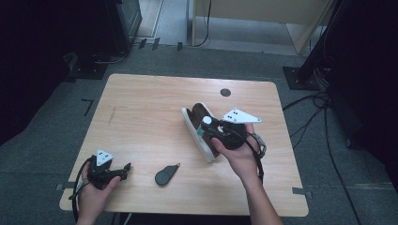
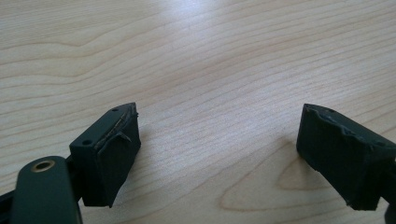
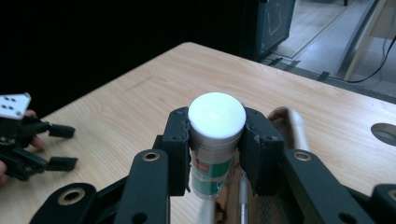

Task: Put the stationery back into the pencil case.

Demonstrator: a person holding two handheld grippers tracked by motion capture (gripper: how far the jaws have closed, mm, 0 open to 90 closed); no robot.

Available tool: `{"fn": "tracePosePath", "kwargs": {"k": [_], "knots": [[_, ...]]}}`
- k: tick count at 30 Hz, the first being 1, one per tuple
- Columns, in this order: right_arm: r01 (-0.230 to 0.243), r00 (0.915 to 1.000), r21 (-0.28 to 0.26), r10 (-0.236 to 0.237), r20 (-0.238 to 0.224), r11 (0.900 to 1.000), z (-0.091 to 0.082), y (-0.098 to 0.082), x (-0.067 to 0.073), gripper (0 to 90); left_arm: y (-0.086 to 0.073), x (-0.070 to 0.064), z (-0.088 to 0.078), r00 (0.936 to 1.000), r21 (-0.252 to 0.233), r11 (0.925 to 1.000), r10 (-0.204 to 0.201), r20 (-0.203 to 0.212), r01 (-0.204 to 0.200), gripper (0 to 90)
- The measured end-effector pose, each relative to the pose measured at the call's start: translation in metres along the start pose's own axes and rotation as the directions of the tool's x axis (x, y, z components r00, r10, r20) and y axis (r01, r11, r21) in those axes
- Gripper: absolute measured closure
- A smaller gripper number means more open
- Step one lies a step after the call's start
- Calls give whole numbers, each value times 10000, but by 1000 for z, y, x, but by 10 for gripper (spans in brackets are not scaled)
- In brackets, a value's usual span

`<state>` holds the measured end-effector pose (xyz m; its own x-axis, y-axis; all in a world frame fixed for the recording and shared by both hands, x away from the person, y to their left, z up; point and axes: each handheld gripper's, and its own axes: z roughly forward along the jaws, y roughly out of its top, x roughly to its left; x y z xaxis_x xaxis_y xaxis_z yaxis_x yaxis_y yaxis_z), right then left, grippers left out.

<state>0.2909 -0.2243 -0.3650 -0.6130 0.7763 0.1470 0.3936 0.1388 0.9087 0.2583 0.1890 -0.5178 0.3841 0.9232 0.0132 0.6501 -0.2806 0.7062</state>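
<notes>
A brown shoe (image 1: 201, 115) with a white sole lies right of the table's middle. Just above it, my right gripper (image 1: 208, 126) is shut on a small bottle (image 1: 206, 121) with a white cap. In the right gripper view the bottle (image 3: 216, 116) has a green and red label and stands upright between the pads, with the gripper (image 3: 217, 135) clamped on its neck and the shoe's white rim (image 3: 295, 126) behind. My left gripper (image 1: 126, 169) rests near the front left corner. Its jaws (image 2: 219, 140) stand wide open over bare wood with nothing between them.
A dark oval object (image 1: 166, 175) with a short handle lies near the front edge between the hands. A grey round plug (image 1: 225, 92) sits in the wooden table (image 1: 141, 108) at the back. Cables and dark stands surround the table on the floor.
</notes>
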Motion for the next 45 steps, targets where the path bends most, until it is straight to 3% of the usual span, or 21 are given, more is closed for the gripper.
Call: {"fn": "tracePosePath", "kwargs": {"k": [6,13,23,31,45], "knots": [[140,9987,-39,-138,497,9999,-9,2,-6,654,0,0,0,10000,-3,10000,-1,0,1,135],[243,9945,612,-304,1006,9978,-5,-12,-18,654,0,0,0,10000,-8,10000,4,-6,-4,135],[102,9973,1651,-221,703,9862,7,-35,-22,654,0,0,0,10000,-10,10000,2,-9,-2,135],[32,9991,2568,-137,394,9665,18,-43,-22,654,0,0,0,10000,-6,10000,-3,-3,3,135],[-387,9980,2672,239,585,9629,46,-59,-28,653,0,0,0,10000,-9,10000,-5,-2,5,135]]}}
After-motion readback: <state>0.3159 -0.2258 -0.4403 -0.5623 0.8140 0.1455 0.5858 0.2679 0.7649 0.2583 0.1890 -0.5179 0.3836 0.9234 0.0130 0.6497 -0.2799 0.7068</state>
